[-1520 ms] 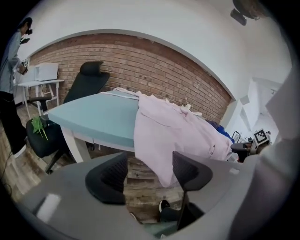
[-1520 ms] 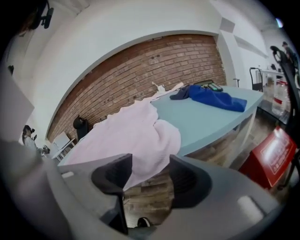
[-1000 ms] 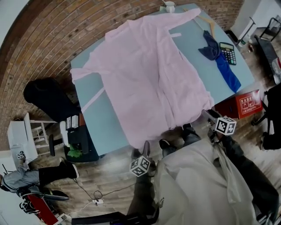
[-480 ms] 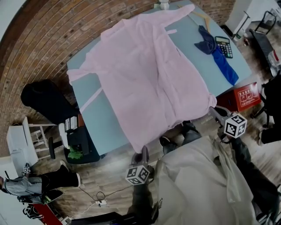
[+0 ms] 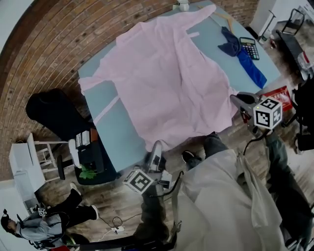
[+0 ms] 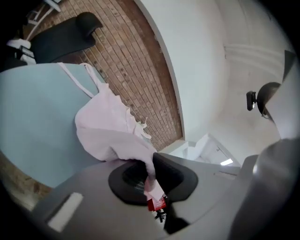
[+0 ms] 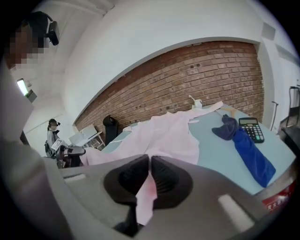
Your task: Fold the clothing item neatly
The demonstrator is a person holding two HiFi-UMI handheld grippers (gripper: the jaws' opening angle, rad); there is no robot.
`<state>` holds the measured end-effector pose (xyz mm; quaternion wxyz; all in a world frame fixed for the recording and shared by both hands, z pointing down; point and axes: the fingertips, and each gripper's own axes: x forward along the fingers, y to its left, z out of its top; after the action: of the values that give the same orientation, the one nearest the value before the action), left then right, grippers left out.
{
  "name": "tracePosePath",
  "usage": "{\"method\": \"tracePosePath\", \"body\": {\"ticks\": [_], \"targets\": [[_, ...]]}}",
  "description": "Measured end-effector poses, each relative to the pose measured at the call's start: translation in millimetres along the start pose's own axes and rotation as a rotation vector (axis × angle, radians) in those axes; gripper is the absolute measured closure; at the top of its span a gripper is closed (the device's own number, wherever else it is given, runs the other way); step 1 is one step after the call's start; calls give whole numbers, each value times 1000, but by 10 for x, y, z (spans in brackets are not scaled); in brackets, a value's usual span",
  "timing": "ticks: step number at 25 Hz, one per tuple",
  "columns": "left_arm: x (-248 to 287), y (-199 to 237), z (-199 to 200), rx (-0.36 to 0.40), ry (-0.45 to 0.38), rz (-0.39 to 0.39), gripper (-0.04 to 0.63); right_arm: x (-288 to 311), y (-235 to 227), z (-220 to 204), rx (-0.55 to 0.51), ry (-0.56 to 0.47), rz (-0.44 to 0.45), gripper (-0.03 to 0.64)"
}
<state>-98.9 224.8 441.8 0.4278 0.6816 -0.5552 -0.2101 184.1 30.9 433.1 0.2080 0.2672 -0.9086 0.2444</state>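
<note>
A pale pink garment [image 5: 167, 83] lies spread over the light blue table [image 5: 117, 132], sleeves out to both sides. My left gripper [image 5: 156, 147] is at the near hem's left corner, and in the left gripper view it [image 6: 151, 177] is shut on a bunch of pink cloth [image 6: 108, 126] with a red tag. My right gripper [image 5: 236, 100] holds the hem's right corner. In the right gripper view it [image 7: 149, 177] is shut on a pink fold [image 7: 164, 136]. Both pairs of jaws have just closed on the cloth, and both corners are lifted off the table's edge.
A blue cloth [image 5: 245, 61], a calculator [image 5: 250, 47] and a wooden hanger [image 5: 223, 17] lie on the table's right part, with a white cup [image 5: 184, 6] at the far end. A red box [image 5: 277, 94] sits on the floor at right and a black chair [image 5: 54, 115] at left. A person [image 5: 29, 225] sits at lower left.
Both grippers have shut on the hanging hem's corners and risen with them. The hem that drooped over the near table edge is now pulled up level with the tabletop.
</note>
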Motion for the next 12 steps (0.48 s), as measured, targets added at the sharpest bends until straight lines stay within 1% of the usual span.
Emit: {"method": "tracePosePath", "body": {"ticks": [2,3,5,7,10,12], "targets": [[1,25,-12,55,28,8,565,39,-61,-22,-12,29,-14,597],[-52,83,-86,67,44,18,565,13,-95,-112,-9,47,-21,597],[-200,254,-288,61,74,51,565,-95,-185,-365,26,72,-33,597],[-298,433,-496,44,102,92,565,-185,-331,-633,89,66,-44,597],[-338,658,-779,23,140,134,565,-190,-613,-1151,221,20,-70,595],[-328,785,-878,1,136,156,565,-107,-774,-1529,323,-12,-71,590]]}}
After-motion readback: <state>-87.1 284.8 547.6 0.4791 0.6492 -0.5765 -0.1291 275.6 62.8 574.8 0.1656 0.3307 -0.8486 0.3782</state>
